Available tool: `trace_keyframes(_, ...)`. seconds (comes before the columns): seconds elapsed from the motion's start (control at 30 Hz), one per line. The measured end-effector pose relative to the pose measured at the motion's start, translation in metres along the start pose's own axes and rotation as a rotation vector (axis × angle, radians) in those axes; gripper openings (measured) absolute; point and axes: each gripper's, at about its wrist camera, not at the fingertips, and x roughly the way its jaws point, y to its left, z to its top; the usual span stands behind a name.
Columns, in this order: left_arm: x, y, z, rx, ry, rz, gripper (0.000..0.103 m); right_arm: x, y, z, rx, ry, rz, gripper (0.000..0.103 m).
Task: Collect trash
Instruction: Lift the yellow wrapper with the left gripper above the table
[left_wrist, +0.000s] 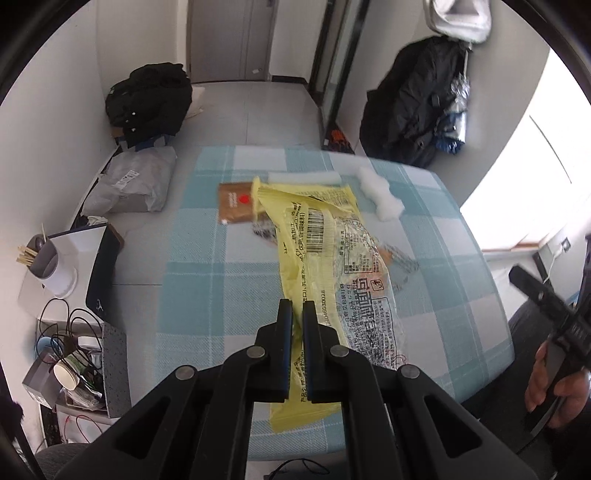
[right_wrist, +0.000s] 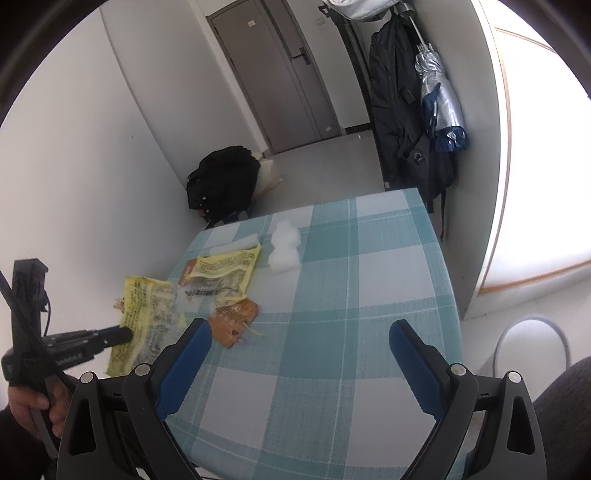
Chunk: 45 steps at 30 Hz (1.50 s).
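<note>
Wrapper (left_wrist: 325, 254) yellow, crinkled, printed with barcode, pinched in left hand-held gripper (left_wrist: 297, 314); right hand-held gripper (right_wrist: 299, 332) wide, empty.

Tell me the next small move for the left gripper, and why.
Probably carry the yellow wrapper off the table. The left gripper has its jaws shut on the wrapper, which hangs lifted in the right wrist view; no bin is visible, so the destination is unclear.

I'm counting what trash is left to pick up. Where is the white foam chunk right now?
In the right wrist view, the white foam chunk lies on the checked tablecloth near the table's far edge, just right of a yellow wrapper, and no gripper touches it.
</note>
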Motion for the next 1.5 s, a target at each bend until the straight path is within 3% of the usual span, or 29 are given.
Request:
trace_keyframes(0.4,-0.006,0.023,0.031,-0.113,-0.156,-0.072,0.002,0.014,0.001,0.006,-0.008,0.054,-0.062,0.098)
trace_keyframes(0.67,-0.001,0.039,0.034,-0.131,-0.167,-0.101,0.002,0.042,0.005,0.040,-0.041,0.083,-0.093,0.097)
trace_keyframes(0.87,0.000,0.047,0.037,-0.132,-0.161,-0.078,0.002,0.076,0.017,0.066,-0.074,0.125,-0.083,0.097)
trace_keyframes(0.97,0.002,0.048,0.037,-0.121,-0.156,-0.063,0.002,0.093,0.028,0.072,-0.091,0.161,-0.057,0.092)
trace_keyframes(1.27,0.005,0.061,0.037,-0.156,-0.134,-0.065,0.002,0.120,0.063,0.046,-0.147,0.255,0.068,0.081)
trace_keyframes(1.5,0.008,0.063,0.036,-0.175,-0.119,-0.064,0.002,0.112,0.063,0.024,-0.169,0.261,0.091,0.080)
